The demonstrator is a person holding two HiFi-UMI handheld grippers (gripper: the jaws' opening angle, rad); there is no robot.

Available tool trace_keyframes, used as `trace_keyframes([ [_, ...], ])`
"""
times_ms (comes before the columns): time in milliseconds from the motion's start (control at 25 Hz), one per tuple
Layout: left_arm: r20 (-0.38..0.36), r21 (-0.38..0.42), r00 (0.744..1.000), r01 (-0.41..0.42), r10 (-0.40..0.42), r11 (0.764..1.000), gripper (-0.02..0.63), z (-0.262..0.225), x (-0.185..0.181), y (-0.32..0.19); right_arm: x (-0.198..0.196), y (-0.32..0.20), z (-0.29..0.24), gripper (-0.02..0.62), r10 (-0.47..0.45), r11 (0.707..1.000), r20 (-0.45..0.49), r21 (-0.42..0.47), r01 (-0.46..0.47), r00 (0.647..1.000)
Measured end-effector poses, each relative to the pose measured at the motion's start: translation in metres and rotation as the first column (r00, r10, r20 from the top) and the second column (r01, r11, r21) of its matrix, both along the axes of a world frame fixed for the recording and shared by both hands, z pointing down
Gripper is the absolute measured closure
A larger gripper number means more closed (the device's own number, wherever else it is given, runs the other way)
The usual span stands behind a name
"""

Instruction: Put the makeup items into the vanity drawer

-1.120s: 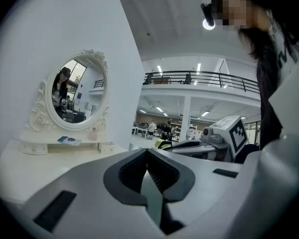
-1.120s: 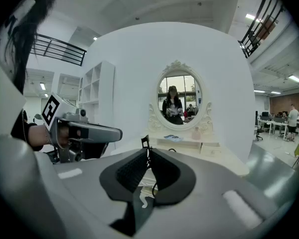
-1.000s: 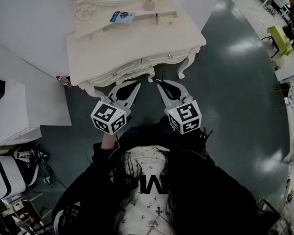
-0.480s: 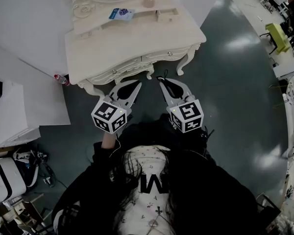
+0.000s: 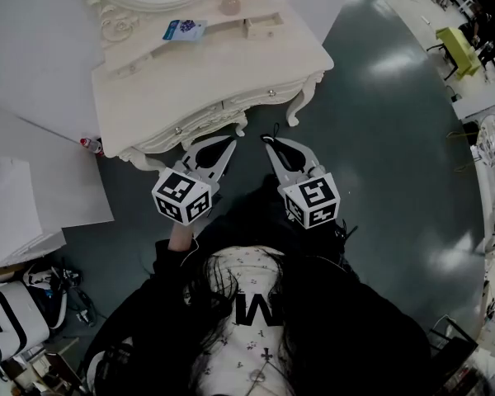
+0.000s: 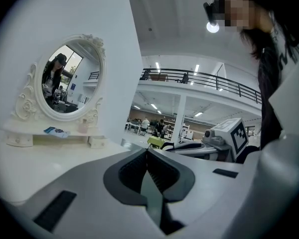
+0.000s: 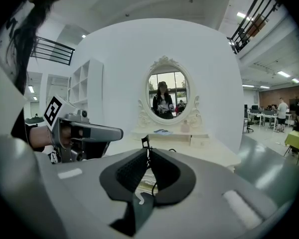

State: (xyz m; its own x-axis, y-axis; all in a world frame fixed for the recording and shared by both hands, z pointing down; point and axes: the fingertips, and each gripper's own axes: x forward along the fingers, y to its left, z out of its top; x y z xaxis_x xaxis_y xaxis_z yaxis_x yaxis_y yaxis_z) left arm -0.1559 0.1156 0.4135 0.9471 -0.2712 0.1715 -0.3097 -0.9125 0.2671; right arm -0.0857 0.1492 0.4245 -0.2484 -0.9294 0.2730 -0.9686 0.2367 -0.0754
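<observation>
A cream vanity (image 5: 206, 73) with an oval mirror (image 7: 165, 98) stands ahead of me, and its two front drawers (image 5: 271, 93) are closed. On its upper shelf lie a blue packet (image 5: 184, 29), a small bottle (image 5: 229, 5) and a little drawer box (image 5: 261, 27). My left gripper (image 5: 231, 142) is shut and empty, just short of the vanity's front edge. Beside it my right gripper (image 5: 266, 141) is shut too, with a thin black wire at its tips. The left gripper view shows the left gripper (image 6: 146, 151) beside the packet (image 6: 56, 131). The right gripper (image 7: 148, 151) points at the vanity (image 7: 209, 151).
White partition boards (image 5: 33, 56) stand to the left of the vanity, with a red-capped bottle (image 5: 87, 144) on the floor at their foot. A white cabinet (image 5: 16, 213) is at the left and a yellow-green chair (image 5: 454, 44) far right. Dark floor lies to the right.
The vanity has slid up and to the left in the head view. Both grippers stay shut in about the same place, just before its front edge.
</observation>
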Motion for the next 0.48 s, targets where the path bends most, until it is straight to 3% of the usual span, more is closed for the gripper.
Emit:
trace_keyframes([
  [240,0.044,-0.022,0.999,-0.015,0.015,1.000,0.606,0.010,0.036,-0.011,0.045,-0.026,0.008,0.558,0.014,1.000,0.029,-0.021,-0.014,0.999],
  [480,0.065,-0.036,0.997,0.041,-0.039,0.998,0.606,0.014,0.067,-0.054,0.080,-0.072,0.014,0.558,-0.032,0.999,0.042,-0.035,0.034,0.999],
])
